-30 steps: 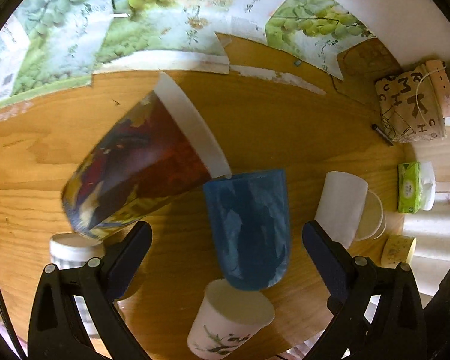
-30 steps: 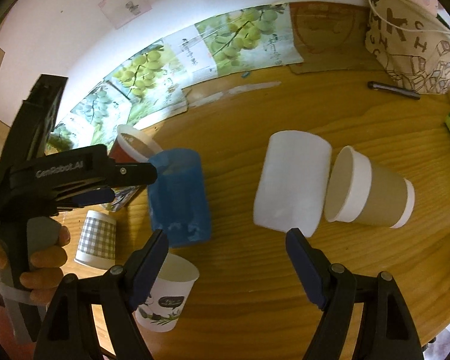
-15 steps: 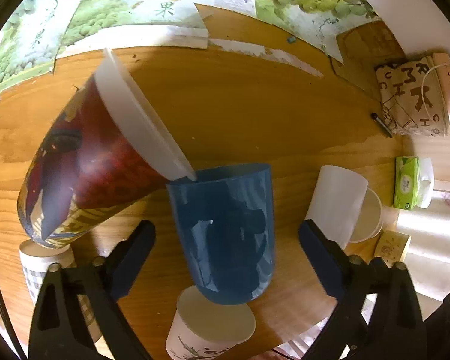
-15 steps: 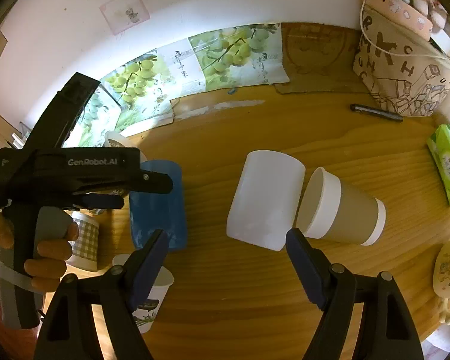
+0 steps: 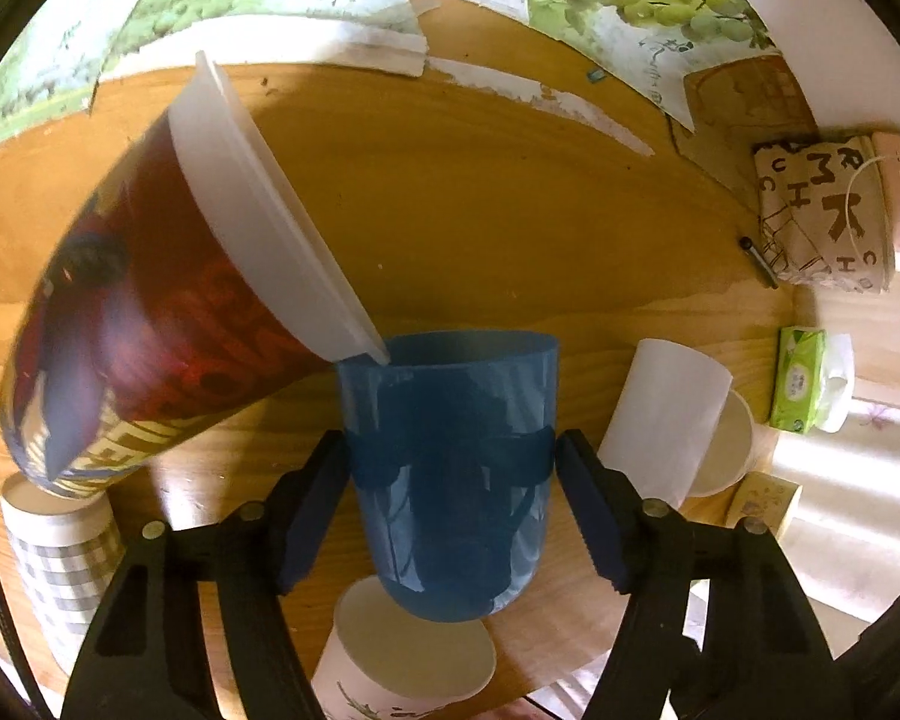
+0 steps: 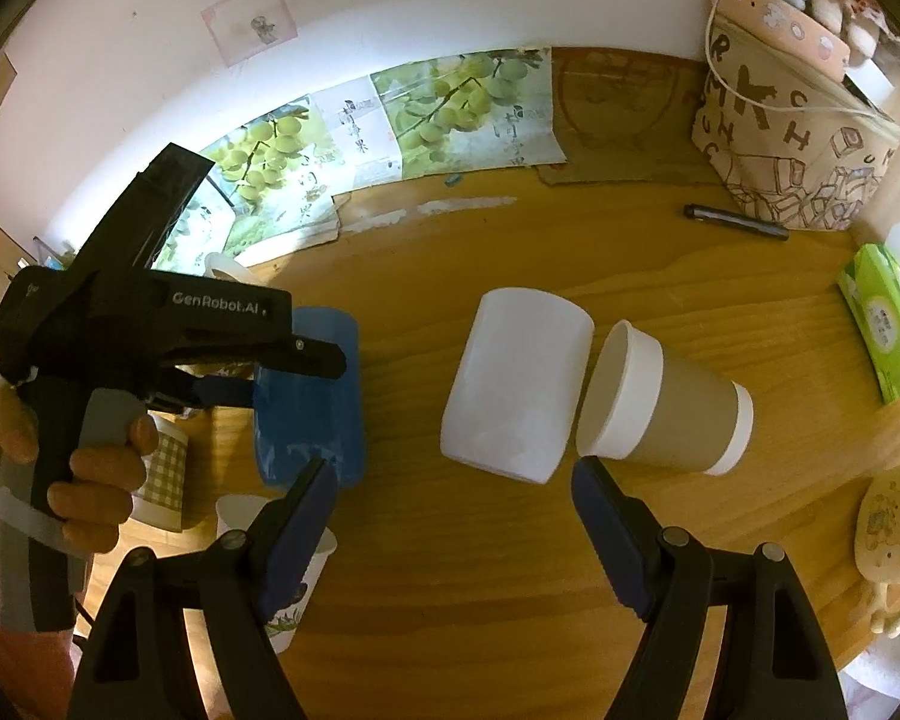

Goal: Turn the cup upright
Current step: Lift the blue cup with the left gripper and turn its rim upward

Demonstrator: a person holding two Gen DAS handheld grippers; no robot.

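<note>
A translucent blue cup [image 5: 450, 468] lies on its side on the wooden table, mouth pointing away. My left gripper [image 5: 450, 480] has its two fingers pressed against the cup's sides, shut on it. The cup also shows in the right wrist view [image 6: 312, 402] with the left gripper [image 6: 258, 378] around it. My right gripper [image 6: 450, 516] is open and empty, hovering just in front of a white cup [image 6: 516, 402] lying on its side.
A red patterned cup [image 5: 168, 300] lies on its side, its rim touching the blue cup. A brown paper cup [image 6: 666, 414] lies beside the white cup. A checked cup [image 5: 60, 552] and a floral cup [image 5: 402, 660] stand near. A lettered bag [image 6: 792, 144], pen [image 6: 735, 221] and tissue pack [image 6: 885, 324] lie right.
My left gripper has moved forward and down onto the blue cup and closed on its sides. My right gripper has drawn back a little and stays open.
</note>
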